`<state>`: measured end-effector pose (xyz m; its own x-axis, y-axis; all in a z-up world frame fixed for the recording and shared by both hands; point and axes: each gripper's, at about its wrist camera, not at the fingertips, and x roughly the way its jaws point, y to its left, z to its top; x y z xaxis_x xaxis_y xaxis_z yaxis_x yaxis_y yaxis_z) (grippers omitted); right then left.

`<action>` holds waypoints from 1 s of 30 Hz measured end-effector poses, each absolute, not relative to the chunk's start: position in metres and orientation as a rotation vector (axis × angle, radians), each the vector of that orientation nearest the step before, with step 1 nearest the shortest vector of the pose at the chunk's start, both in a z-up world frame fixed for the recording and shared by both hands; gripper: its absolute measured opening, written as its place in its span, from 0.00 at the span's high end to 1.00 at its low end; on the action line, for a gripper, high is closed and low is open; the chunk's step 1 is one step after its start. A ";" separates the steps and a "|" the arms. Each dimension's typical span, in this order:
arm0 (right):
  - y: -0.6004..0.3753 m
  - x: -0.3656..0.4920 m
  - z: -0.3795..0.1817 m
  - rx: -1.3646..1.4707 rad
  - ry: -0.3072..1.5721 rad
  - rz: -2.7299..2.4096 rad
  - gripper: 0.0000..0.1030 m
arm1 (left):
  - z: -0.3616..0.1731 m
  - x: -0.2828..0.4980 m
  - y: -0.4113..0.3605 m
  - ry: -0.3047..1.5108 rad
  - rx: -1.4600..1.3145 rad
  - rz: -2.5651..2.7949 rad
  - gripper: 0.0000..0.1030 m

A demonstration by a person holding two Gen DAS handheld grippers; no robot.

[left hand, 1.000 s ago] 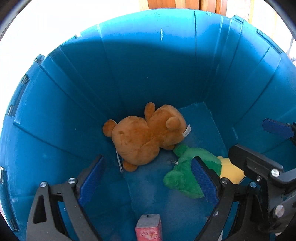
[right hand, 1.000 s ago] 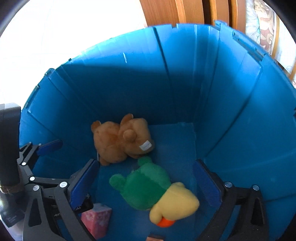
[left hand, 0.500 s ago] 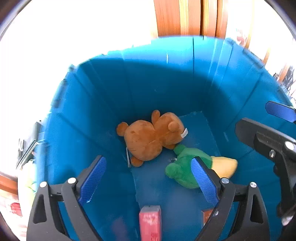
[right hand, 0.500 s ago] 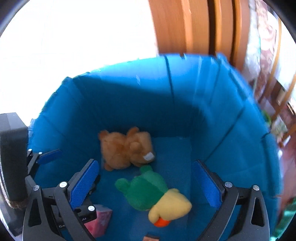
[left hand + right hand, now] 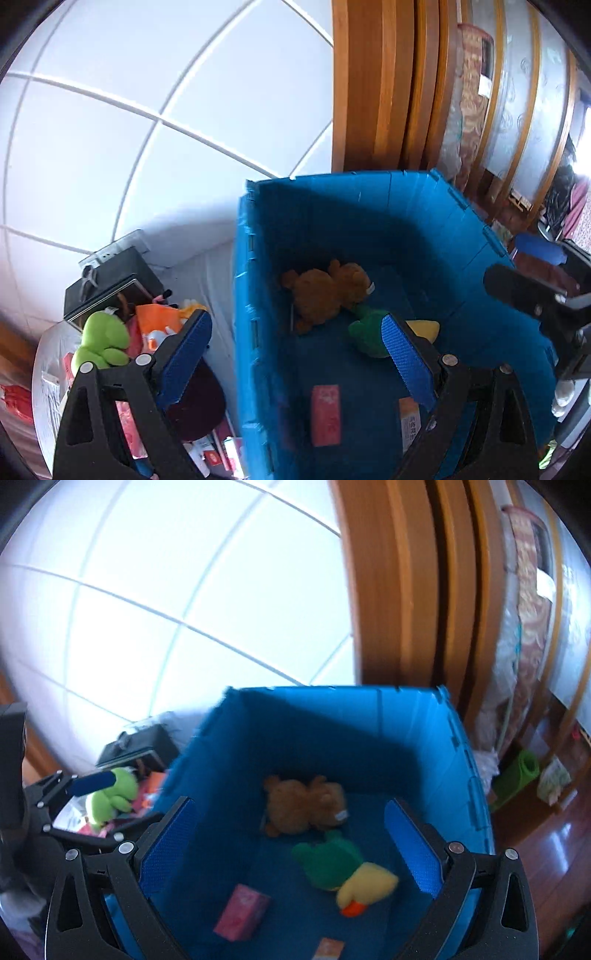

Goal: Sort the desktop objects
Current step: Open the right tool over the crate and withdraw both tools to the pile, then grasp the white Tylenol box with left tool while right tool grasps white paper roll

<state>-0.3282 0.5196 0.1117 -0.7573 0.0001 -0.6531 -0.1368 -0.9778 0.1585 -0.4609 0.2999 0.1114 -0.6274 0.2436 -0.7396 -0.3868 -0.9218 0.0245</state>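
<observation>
**Both grippers hanging empty above the blue crate**

The left gripper (image 5: 295,354) is hovering over the near-left wall of the blue crate (image 5: 243,295), its blue pads spread wide and holding nothing. The right gripper (image 5: 291,845) is likewise gaping wide and empty above the crate's interior.

Inside the crate, a brown plush bear (image 5: 303,805) is lying against the far wall, and a green and yellow plush duck (image 5: 343,867) is lying just beside it, nearer the cameras. A pink box (image 5: 240,917) is resting on the crate floor nearer the front, and a small orange box (image 5: 328,949) is lying by the near edge.

Outside the crate, to its left, a light green plush toy (image 5: 101,341) is sitting among a cluttered pile of desktop objects, near a black box (image 5: 110,280). White wall tiles (image 5: 147,110) and a wooden door frame (image 5: 369,92) are standing behind
</observation>
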 end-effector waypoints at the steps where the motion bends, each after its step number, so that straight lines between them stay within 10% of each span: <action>1: 0.509 -0.322 0.115 -1.066 0.300 2.889 0.00 | 0.116 -0.452 0.289 0.245 -1.099 2.559 0.09; 15: 0.346 -0.246 0.120 -0.888 0.221 3.163 0.00 | 0.093 -0.310 0.089 0.222 -0.952 2.829 0.08; 30: 0.146 -0.234 -0.006 -1.215 0.170 3.255 0.00 | -0.099 -0.196 -0.126 0.119 -1.349 2.940 0.08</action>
<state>-0.2340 0.1463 -0.0057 -0.7065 -0.3428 -0.6191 0.2764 -0.9390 0.2046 -0.1961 -0.1258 -0.0987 -0.6486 -0.1169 -0.7521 0.0559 -0.9928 0.1061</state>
